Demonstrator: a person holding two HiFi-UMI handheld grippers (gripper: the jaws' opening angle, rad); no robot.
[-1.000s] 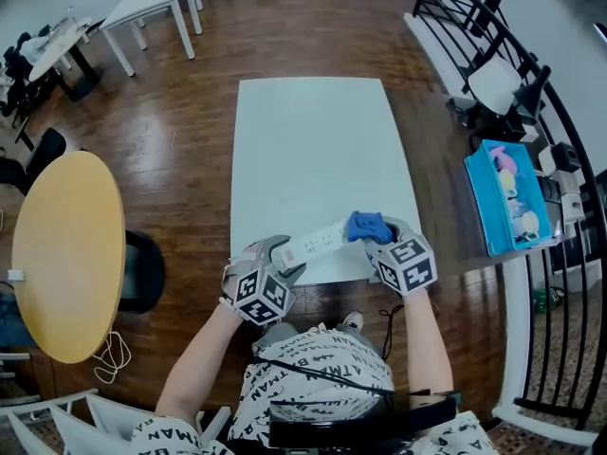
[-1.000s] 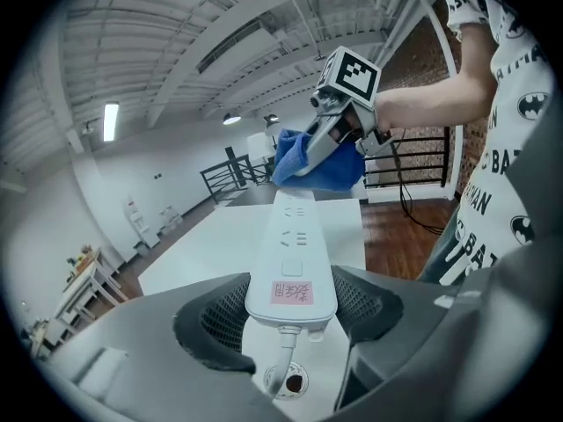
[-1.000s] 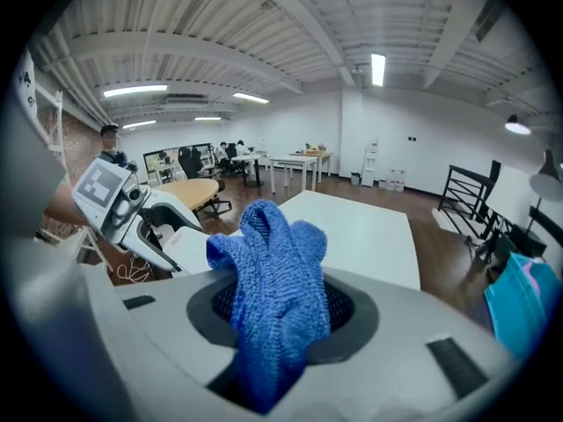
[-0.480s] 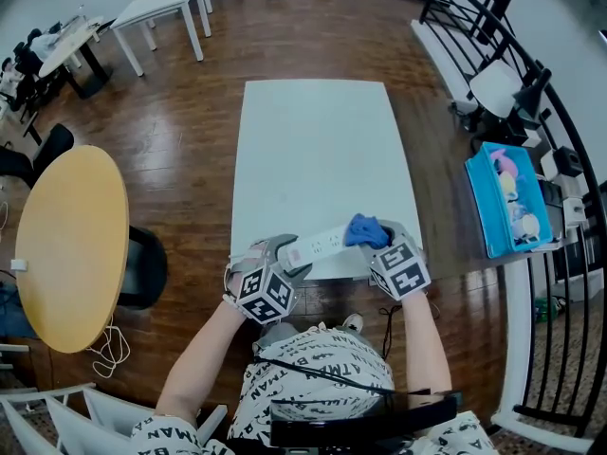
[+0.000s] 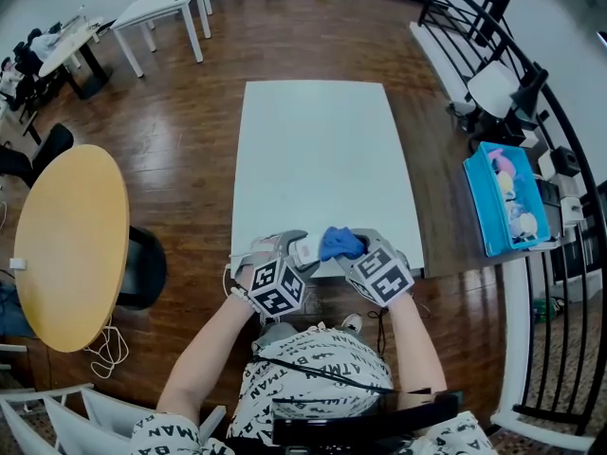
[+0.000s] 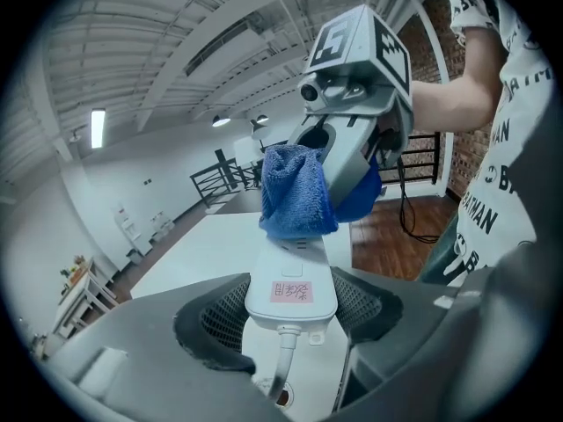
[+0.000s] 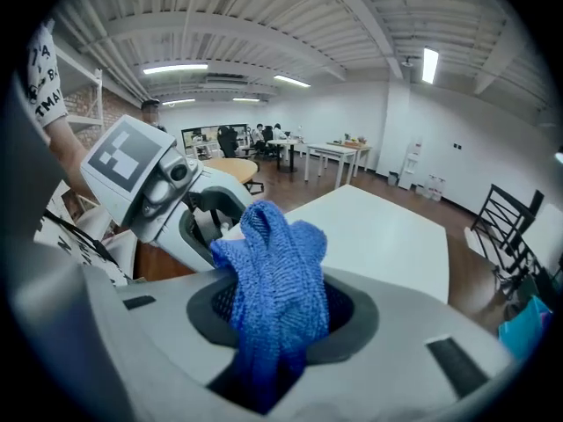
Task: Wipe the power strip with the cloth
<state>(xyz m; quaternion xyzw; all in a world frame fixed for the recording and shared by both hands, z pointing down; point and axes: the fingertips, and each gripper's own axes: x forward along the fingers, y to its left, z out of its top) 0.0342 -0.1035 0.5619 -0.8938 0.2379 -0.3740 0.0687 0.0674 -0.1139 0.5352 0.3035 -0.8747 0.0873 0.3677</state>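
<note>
My left gripper [image 5: 287,251] clamps the power strip [image 5: 305,251] at the table's [image 5: 313,159] near edge in the head view, steadying it. Left gripper view: cable end wedged between pads, cloth [image 6: 297,192] on top. Right gripper view: my right gripper [image 7: 281,315] squeezes the bunched cloth, ready for rubbing.

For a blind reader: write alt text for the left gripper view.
The left gripper clamps the near end of a white power strip. The right gripper holds a blue cloth against the strip farther along, over a white table.
</note>
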